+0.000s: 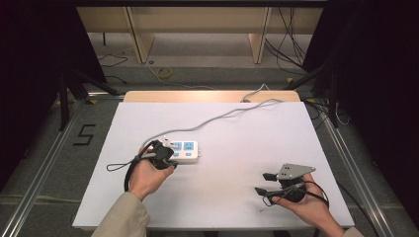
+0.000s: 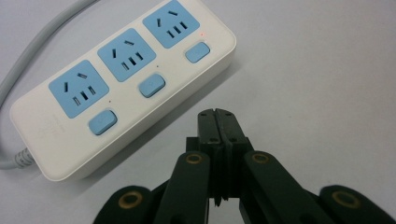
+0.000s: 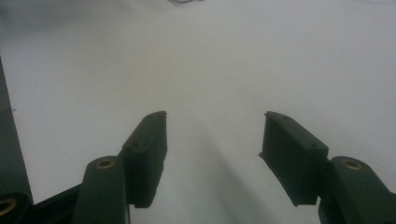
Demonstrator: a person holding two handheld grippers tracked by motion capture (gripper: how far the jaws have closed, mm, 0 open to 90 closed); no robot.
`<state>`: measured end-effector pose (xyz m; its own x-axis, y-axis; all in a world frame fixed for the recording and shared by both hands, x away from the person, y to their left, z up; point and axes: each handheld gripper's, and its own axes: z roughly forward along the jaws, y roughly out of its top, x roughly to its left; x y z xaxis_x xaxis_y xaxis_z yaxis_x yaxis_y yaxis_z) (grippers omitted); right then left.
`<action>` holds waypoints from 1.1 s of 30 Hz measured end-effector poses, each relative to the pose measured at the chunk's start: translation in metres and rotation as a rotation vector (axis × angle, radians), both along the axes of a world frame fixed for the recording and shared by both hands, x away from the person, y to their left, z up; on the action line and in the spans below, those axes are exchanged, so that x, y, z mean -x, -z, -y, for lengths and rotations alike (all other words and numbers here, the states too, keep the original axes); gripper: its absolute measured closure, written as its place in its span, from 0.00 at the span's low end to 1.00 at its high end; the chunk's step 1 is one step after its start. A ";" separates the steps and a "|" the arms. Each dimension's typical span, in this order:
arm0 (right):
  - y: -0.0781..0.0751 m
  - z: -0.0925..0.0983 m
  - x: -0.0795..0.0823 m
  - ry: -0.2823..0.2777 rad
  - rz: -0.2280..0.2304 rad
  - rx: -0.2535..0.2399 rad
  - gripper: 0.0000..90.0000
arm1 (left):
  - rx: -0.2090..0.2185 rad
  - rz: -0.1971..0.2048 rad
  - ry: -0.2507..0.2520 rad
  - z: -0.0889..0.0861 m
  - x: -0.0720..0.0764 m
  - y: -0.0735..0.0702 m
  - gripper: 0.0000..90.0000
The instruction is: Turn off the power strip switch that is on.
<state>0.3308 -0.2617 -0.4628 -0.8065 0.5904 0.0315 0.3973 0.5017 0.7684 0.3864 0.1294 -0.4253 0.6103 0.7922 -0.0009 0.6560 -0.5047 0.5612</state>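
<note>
I see my left gripper (image 2: 218,114) closed on nothing, with the power strip (image 2: 122,81) just ahead and to its left, long axis running diagonally past the tips. My right gripper (image 3: 212,126) is open, well apart.

A lab — white table (image 1: 222,197), metal rails (image 1: 39,168), loose floor cables (image 1: 291,44).
</note>
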 end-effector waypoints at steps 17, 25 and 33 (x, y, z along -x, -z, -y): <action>0.000 0.000 0.000 -0.002 0.003 0.000 0.45 | -0.007 -0.002 0.004 0.006 -0.009 -0.002 1.00; -0.001 0.001 -0.001 -0.002 0.005 0.000 0.45 | -0.010 -0.005 0.007 0.008 -0.014 -0.004 1.00; -0.001 0.001 -0.001 -0.001 0.005 -0.002 0.45 | -0.014 -0.008 0.004 0.009 -0.017 -0.004 1.00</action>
<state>0.3315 -0.2623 -0.4621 -0.8072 0.5895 0.0286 0.3932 0.5009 0.7710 0.4035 0.1201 -0.4213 0.6137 0.7895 0.0051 0.6582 -0.5152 0.5490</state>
